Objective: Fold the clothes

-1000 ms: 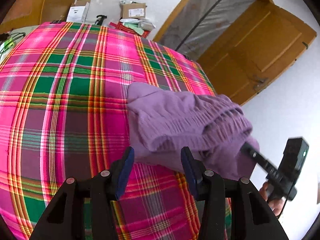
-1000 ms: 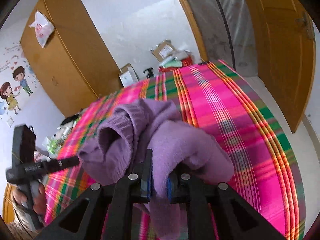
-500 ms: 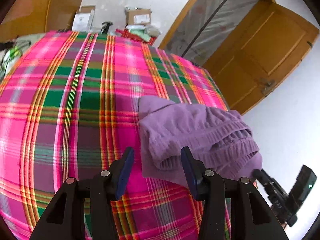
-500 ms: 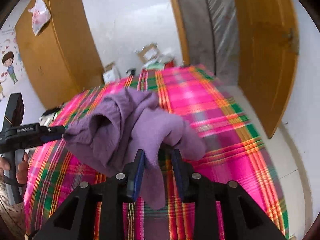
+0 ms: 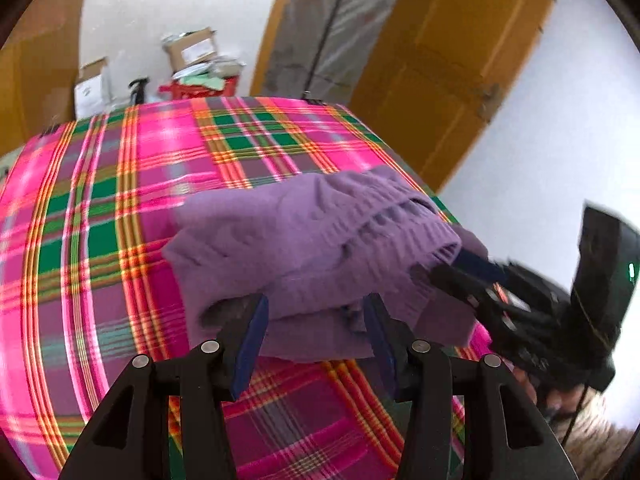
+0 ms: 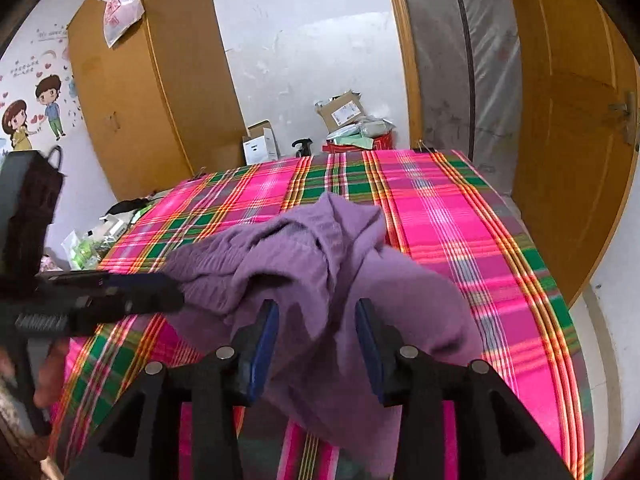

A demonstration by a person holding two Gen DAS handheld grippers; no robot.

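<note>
A purple knit garment lies bunched on the pink and green plaid bed cover. My left gripper is at its near edge with the jaws opening; a fold lies between the fingers, unpressed. From the right, my right gripper reaches the ribbed hem, with a hand behind it. In the right wrist view the garment drapes between the fingers of the right gripper, whose jaws are opening wide, the pads off the cloth. The left gripper pokes in from the left.
The bed cover drops off at its right edge beside a wooden door. Cardboard boxes and a white box sit on the floor past the far end. A wooden wardrobe stands at the back left, with clutter by the bed's left side.
The right gripper was shut on the purple fabric and has opened, so the garment has sunk onto the bed. The left gripper has moved in until the near fold lies between its fingers.
</note>
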